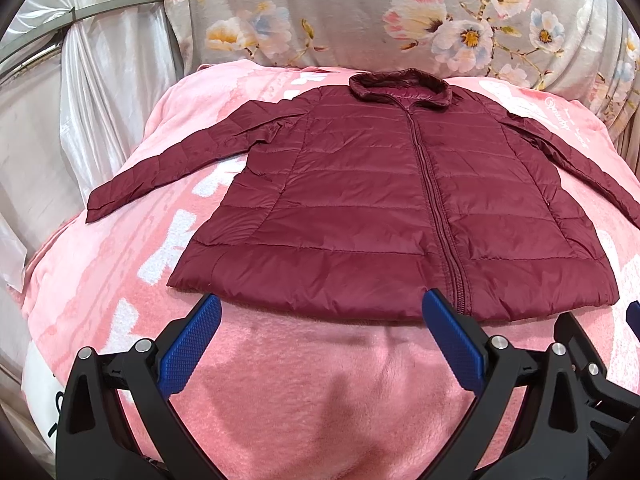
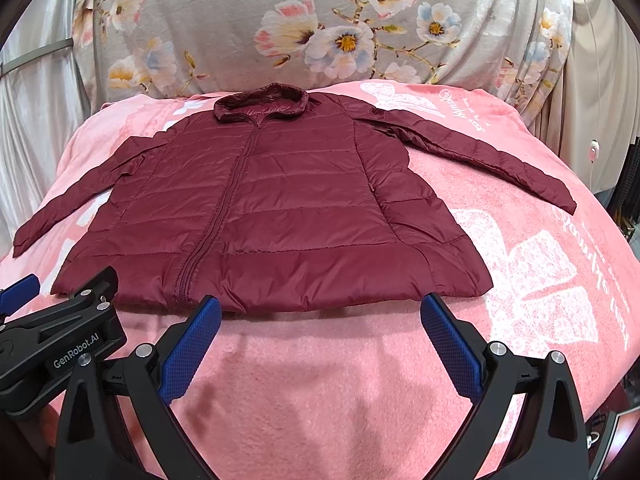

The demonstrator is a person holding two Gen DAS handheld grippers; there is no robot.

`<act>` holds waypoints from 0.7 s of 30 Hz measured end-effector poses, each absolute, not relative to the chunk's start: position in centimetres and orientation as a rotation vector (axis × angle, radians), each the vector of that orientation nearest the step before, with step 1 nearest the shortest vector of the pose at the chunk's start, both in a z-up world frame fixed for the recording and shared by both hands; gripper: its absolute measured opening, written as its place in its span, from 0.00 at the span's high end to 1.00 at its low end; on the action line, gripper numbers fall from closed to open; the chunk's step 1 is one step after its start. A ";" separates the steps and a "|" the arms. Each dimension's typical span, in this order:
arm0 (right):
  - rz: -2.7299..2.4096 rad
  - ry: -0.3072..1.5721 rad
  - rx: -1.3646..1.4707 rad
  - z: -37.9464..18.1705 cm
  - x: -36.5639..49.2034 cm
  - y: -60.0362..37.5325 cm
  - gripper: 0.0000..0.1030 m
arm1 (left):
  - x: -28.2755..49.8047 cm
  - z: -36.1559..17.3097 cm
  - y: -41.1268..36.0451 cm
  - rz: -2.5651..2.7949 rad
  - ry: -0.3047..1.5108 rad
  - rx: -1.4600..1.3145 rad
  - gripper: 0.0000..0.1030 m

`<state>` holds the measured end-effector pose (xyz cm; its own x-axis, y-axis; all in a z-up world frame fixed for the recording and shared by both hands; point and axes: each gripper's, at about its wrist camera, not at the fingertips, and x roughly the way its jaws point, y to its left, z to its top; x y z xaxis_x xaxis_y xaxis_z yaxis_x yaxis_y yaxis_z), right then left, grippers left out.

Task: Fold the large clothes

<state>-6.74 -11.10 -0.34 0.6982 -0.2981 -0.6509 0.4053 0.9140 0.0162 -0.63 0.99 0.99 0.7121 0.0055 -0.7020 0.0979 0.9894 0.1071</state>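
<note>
A maroon quilted jacket (image 1: 384, 200) lies flat and zipped on the pink blanket (image 1: 304, 384), collar far, hem near, both sleeves spread outward. In the right wrist view the same jacket (image 2: 272, 216) shows its right sleeve reaching toward the blanket's right side. My left gripper (image 1: 322, 304) hovers open just short of the hem, left of the zip. My right gripper (image 2: 320, 306) is open too, right at the hem's right half. Nothing lies between either pair of blue pads. The left gripper's body (image 2: 60, 340) shows at the lower left of the right wrist view.
A grey floral cushion or cover (image 1: 360, 12) rises behind the collar. White satin curtain (image 1: 80, 92) hangs at the left. The pink blanket (image 2: 540, 280) carries white printed patterns. A small pink-and-white switch on a cord (image 2: 595, 151) hangs at the right edge.
</note>
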 end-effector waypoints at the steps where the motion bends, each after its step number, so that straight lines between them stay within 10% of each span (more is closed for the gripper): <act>1: -0.394 0.695 0.163 -0.3 -6.8 -11.1 0.05 | -0.6 1.0 1.1 -0.051 0.778 0.140 0.05; 21: -0.394 0.695 0.163 -0.3 -6.8 -11.0 0.05 | -0.6 0.9 1.1 -0.049 0.773 0.140 0.05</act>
<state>-6.77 -10.97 -0.30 0.6983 -0.2981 -0.6508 0.4053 0.9141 0.0162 -0.55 1.11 0.85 0.7153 0.0071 -0.6988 0.0956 0.9895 0.1080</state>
